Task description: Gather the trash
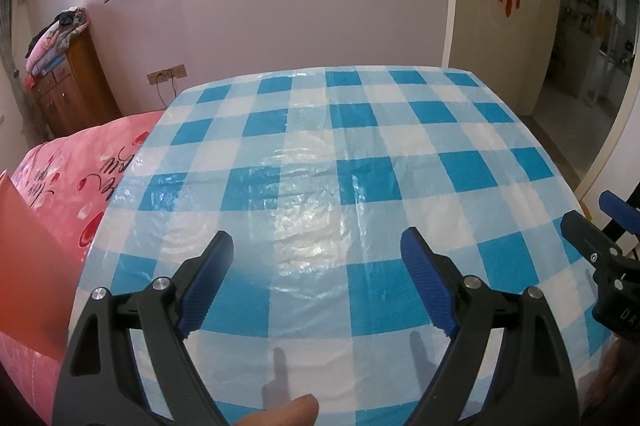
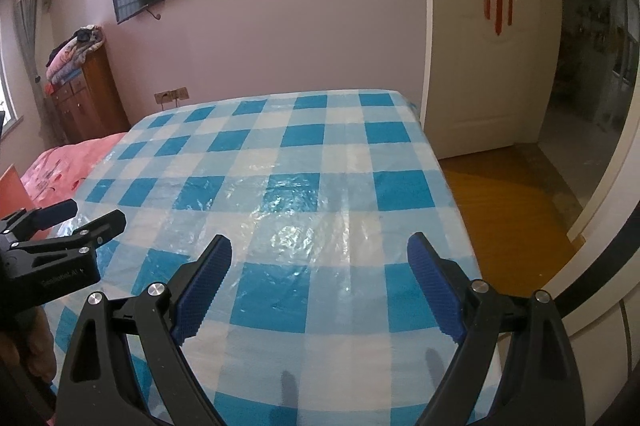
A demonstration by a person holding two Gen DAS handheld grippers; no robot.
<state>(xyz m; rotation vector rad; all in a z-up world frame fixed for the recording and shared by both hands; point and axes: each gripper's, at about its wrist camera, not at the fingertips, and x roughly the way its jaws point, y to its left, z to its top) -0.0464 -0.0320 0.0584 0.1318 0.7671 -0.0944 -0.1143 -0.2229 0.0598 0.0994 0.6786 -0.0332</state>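
Observation:
A table under a glossy blue-and-white checked plastic cloth (image 1: 320, 154) (image 2: 288, 194) fills both views. No loose item shows on the cloth. My left gripper (image 1: 316, 238) hangs over the table's near edge, open, with nothing between its blue ribbed pads (image 1: 204, 286). My right gripper (image 2: 320, 242) hangs beside it to the right, also open and empty. Each one appears in the other's view: the right gripper (image 1: 600, 222) at the right edge, the left gripper (image 2: 94, 214) at the left edge. A person's thumb (image 1: 288, 410) shows at the bottom.
A bed with a pink patterned cover (image 1: 68, 178) adjoins the table's left side, with an orange-red board (image 1: 28, 250) nearer me. A wooden cabinet (image 2: 92, 102) with folded bedding stands at the back left. A white door (image 2: 488, 38) and wooden floor (image 2: 508, 210) lie to the right.

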